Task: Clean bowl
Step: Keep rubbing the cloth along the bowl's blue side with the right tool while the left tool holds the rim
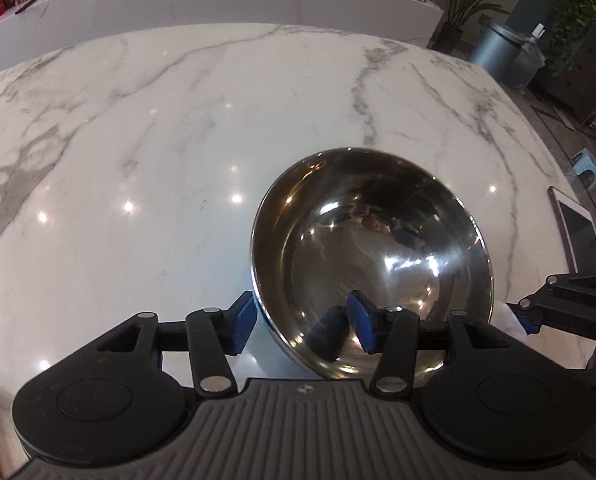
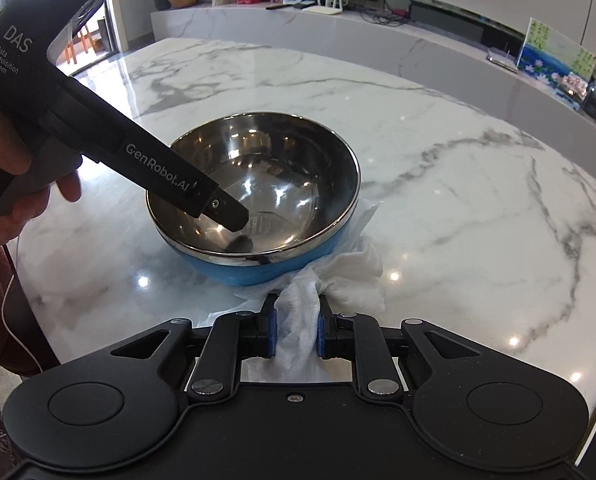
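Note:
A steel bowl [image 1: 372,256] with a blue outside [image 2: 258,216] stands on the white marble table [image 1: 138,152]. My left gripper [image 1: 304,326] is open and straddles the bowl's near rim, one blue pad outside and one inside; it reaches into the bowl from the left in the right wrist view [image 2: 230,216]. My right gripper [image 2: 296,330] is shut on a crumpled white paper towel [image 2: 338,276] that lies on the table against the bowl's right side. The right gripper also shows at the right edge of the left wrist view [image 1: 530,320].
A tablet [image 1: 578,232] lies near the table's right edge. A long marble counter [image 2: 378,28] with boxes, a router and pictures runs behind the table. A bin [image 1: 494,46] and plants stand on the floor beyond.

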A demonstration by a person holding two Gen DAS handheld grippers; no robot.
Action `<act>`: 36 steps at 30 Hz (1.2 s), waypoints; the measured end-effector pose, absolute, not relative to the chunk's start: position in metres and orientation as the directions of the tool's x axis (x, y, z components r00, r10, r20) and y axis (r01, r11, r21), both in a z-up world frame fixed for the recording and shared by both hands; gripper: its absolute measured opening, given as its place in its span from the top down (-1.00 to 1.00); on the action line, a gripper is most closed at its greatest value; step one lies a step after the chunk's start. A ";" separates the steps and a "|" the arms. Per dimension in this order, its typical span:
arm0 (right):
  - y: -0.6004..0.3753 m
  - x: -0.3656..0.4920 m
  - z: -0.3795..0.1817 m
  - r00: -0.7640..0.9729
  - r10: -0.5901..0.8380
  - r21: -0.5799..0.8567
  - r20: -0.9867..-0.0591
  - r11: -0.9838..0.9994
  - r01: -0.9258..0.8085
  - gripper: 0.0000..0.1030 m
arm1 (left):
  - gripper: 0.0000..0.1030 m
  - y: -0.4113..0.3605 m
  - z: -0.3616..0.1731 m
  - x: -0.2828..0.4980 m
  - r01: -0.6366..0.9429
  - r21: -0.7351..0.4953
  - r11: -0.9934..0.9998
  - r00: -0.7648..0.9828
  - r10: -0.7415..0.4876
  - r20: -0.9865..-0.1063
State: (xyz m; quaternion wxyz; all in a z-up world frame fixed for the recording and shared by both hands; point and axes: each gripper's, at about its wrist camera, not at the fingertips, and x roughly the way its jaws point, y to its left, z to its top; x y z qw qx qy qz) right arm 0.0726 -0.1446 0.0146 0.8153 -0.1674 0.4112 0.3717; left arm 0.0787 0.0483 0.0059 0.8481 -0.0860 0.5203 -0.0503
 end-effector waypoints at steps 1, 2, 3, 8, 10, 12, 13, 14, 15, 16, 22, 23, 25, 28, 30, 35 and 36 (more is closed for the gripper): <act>-0.144 0.072 0.014 0.385 0.469 0.033 -0.795 0.667 -0.744 0.68 | 0.06 0.049 0.006 0.078 -0.007 -0.213 0.977 0.452 -0.187 -0.872; -0.144 0.072 0.014 0.385 0.469 0.033 -0.795 0.667 -0.744 0.68 | 0.07 0.050 0.006 0.077 -0.011 -0.227 0.974 0.450 -0.198 -0.871; -0.144 0.072 0.015 0.385 0.468 0.032 -0.795 0.668 -0.744 0.68 | 0.08 0.051 0.007 0.077 -0.018 -0.236 0.972 0.449 -0.203 -0.870; -0.144 0.071 0.015 0.389 0.465 0.028 -0.795 0.669 -0.742 0.68 | 0.54 0.054 0.009 0.076 -0.042 -0.196 0.980 0.446 -0.157 -0.881; -0.144 0.071 0.015 0.388 0.465 0.028 -0.796 0.668 -0.743 0.68 | 0.56 0.054 0.009 0.075 -0.038 -0.186 0.982 0.449 -0.149 -0.881; -0.144 0.071 0.016 0.388 0.464 0.027 -0.796 0.669 -0.743 0.68 | 0.56 0.053 0.010 0.076 -0.034 -0.179 0.983 0.450 -0.145 -0.881; -0.144 0.072 0.016 0.389 0.463 0.027 -0.796 0.669 -0.743 0.68 | 0.56 0.053 0.010 0.076 -0.031 -0.176 0.984 0.451 -0.143 -0.881; -0.144 0.072 0.017 0.396 0.462 0.023 -0.793 0.674 -0.739 0.68 | 0.56 0.052 0.010 0.076 -0.025 -0.171 0.985 0.454 -0.142 -0.880; -0.145 0.072 0.017 0.408 0.460 0.019 -0.789 0.681 -0.732 0.68 | 0.57 0.052 0.010 0.076 -0.018 -0.167 0.986 0.456 -0.140 -0.879; -0.146 0.072 0.018 0.420 0.458 0.014 -0.784 0.688 -0.725 0.68 | 0.57 0.051 0.010 0.077 -0.011 -0.163 0.987 0.457 -0.140 -0.878; -0.152 0.074 0.025 0.492 0.450 -0.005 -0.745 0.735 -0.678 0.68 | 0.59 0.046 0.012 0.079 0.033 -0.136 0.990 0.466 -0.135 -0.874; -0.154 0.074 0.026 0.502 0.449 -0.005 -0.739 0.742 -0.671 0.68 | 0.59 0.045 0.012 0.079 0.040 -0.133 0.990 0.467 -0.136 -0.874; -0.157 0.075 0.030 0.526 0.444 -0.011 -0.725 0.756 -0.654 0.68 | 0.59 0.043 0.012 0.078 0.056 -0.127 0.990 0.469 -0.138 -0.873; -0.161 0.077 0.034 0.553 0.435 -0.016 -0.711 0.776 -0.631 0.68 | 0.59 0.037 0.013 0.078 0.090 -0.115 0.989 0.473 -0.144 -0.869; -0.164 0.078 0.036 0.569 0.430 -0.017 -0.701 0.788 -0.616 0.68 | 0.59 0.033 0.013 0.080 0.106 -0.115 0.988 0.474 -0.152 -0.868; -0.167 0.083 0.036 0.581 0.422 -0.016 -0.696 0.800 -0.600 0.68 | 0.59 0.028 0.012 0.082 0.120 -0.103 0.987 0.484 -0.149 -0.863; -0.167 0.084 0.036 0.579 0.422 -0.015 -0.697 0.800 -0.600 0.68 | 0.59 0.027 0.012 0.082 0.119 -0.101 0.988 0.486 -0.147 -0.862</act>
